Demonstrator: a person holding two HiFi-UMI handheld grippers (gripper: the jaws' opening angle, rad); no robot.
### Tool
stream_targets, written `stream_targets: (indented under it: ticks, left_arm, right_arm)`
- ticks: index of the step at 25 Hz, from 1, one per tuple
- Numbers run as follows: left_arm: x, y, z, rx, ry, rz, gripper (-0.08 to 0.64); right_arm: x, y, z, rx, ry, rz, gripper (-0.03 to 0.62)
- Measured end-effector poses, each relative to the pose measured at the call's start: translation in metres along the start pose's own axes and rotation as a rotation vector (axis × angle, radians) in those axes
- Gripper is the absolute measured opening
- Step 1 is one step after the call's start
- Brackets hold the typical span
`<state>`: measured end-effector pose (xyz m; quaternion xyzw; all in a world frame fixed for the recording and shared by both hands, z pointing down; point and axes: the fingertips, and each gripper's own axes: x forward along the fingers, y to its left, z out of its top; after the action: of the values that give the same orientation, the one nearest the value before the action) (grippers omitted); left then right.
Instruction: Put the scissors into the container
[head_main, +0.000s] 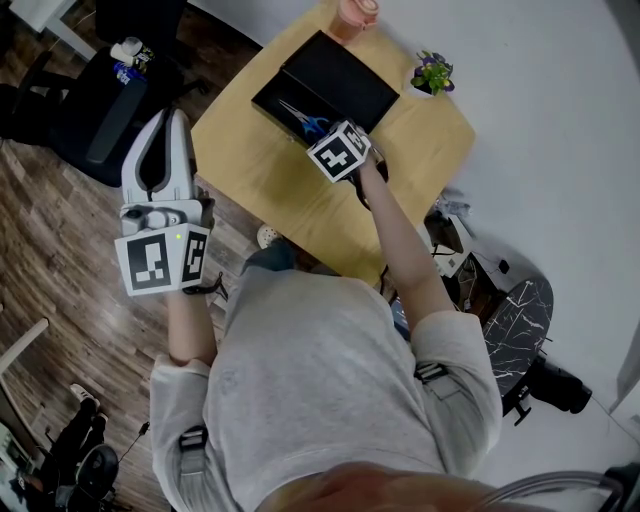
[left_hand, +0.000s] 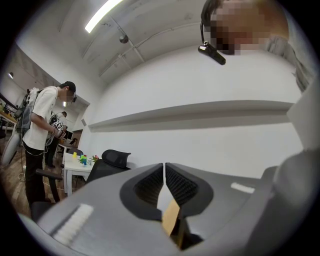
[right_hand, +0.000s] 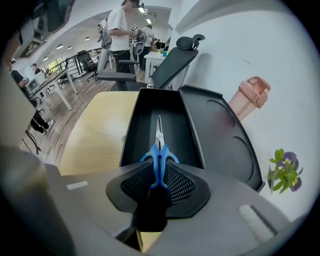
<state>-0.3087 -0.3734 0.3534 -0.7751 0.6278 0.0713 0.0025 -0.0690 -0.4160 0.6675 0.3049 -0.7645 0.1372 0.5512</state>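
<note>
Holding scissors mid-container, clear of walls, R gripper; L gripper closed

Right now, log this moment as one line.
right gripper: shut on scissors | scissors: blades over open container | left gripper: shut, empty, beside table | status: not released

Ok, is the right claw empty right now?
No, the right claw is closed on the blue handles of the scissors, whose blades point out over the black container.
</note>
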Motion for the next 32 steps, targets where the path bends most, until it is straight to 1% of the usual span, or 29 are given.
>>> stream_targets:
  ticks: [3, 5, 8, 12, 22, 27, 32]
  left_arm:
    - [-0.002, -0.004, 0.002, 0.000, -0.004, -0.003, 0.071]
    - [-0.003, -0.010, 0.004, 0.001, -0.010, -0.005, 0.071]
    - [-0.005, -0.023, 0.008, 0.008, -0.020, -0.015, 0.071]
    - [-0.007, -0.045, 0.015, 0.017, -0.033, -0.034, 0.071]
    - [-0.025, -0.096, 0.037, 0.039, -0.068, -0.060, 0.071]
    - [-0.038, -0.118, 0.048, 0.048, -0.089, -0.069, 0.071]
    - [-0.052, -0.138, 0.054, 0.051, -0.100, -0.073, 0.071]
  right_arm:
    - [-0.015, 0.001, 0.008, 0.067, -0.081, 0.014, 0.067]
    - [-0.034, -0.003, 0.019, 0.108, -0.170, -0.003, 0.004]
    - [-0.060, -0.008, 0.027, 0.167, -0.295, -0.018, 0.002]
    - [-0.089, -0.010, 0.027, 0.232, -0.415, -0.038, 0.002]
    - [-0.172, -0.010, 0.013, 0.300, -0.664, -0.119, 0.003]
    - [-0.215, -0.012, 0.005, 0.335, -0.760, -0.154, 0.003]
    - [-0.254, -0.009, -0.005, 0.336, -0.841, -0.181, 0.003]
